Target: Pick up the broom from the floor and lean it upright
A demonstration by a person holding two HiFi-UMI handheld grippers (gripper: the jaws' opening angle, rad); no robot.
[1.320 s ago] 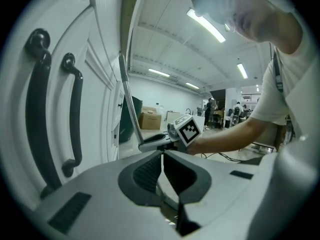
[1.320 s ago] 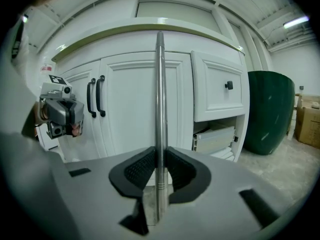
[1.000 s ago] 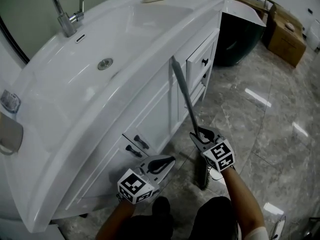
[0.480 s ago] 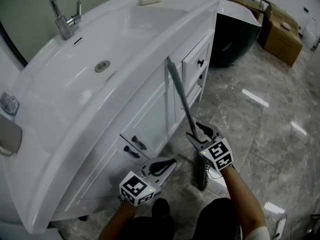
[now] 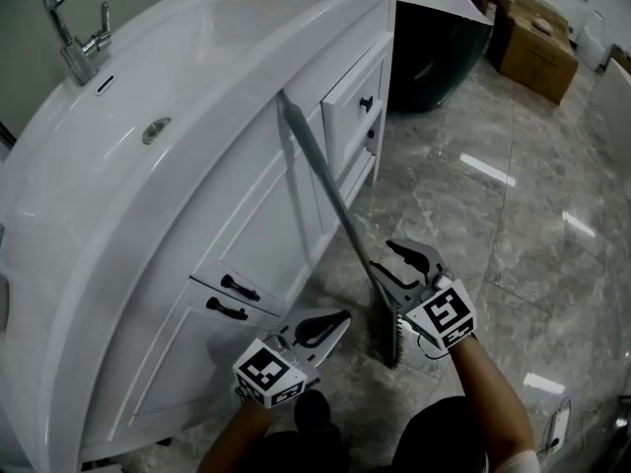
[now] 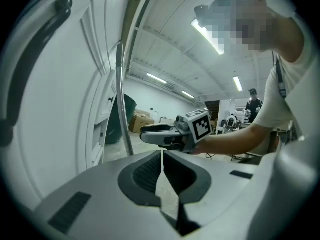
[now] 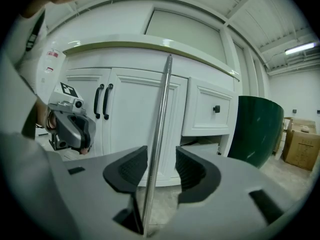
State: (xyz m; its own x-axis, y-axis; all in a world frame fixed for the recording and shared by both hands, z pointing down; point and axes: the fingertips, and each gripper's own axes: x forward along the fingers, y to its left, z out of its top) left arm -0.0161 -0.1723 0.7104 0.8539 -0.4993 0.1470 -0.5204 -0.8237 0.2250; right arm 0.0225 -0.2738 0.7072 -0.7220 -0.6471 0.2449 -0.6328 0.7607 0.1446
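The broom stands on its dark bristle head (image 5: 392, 338) on the floor, and its grey metal handle (image 5: 330, 190) slants up with its top against the white vanity cabinet (image 5: 251, 230). My right gripper (image 5: 385, 257) straddles the handle low down. Its jaws are closing, but in the right gripper view the handle (image 7: 161, 109) runs up between the pads with a gap on the right, my right gripper (image 7: 161, 156) not clamping it. My left gripper (image 5: 338, 317) hangs shut and empty left of the bristles; its pads meet in the left gripper view (image 6: 162, 156).
The vanity has black door handles (image 5: 229, 299) and a drawer knob (image 5: 367, 103), with a sink and faucet (image 5: 74, 33) on top. A dark green bin (image 5: 434, 52) and cardboard boxes (image 5: 537, 42) stand beyond the cabinet. Glossy marble floor (image 5: 493, 225) spreads to the right.
The right gripper's jaws have spread wider around the handle and it has lifted slightly. The broom handle stays propped against the cabinet. The head view has swung, sliding the sink up and left.
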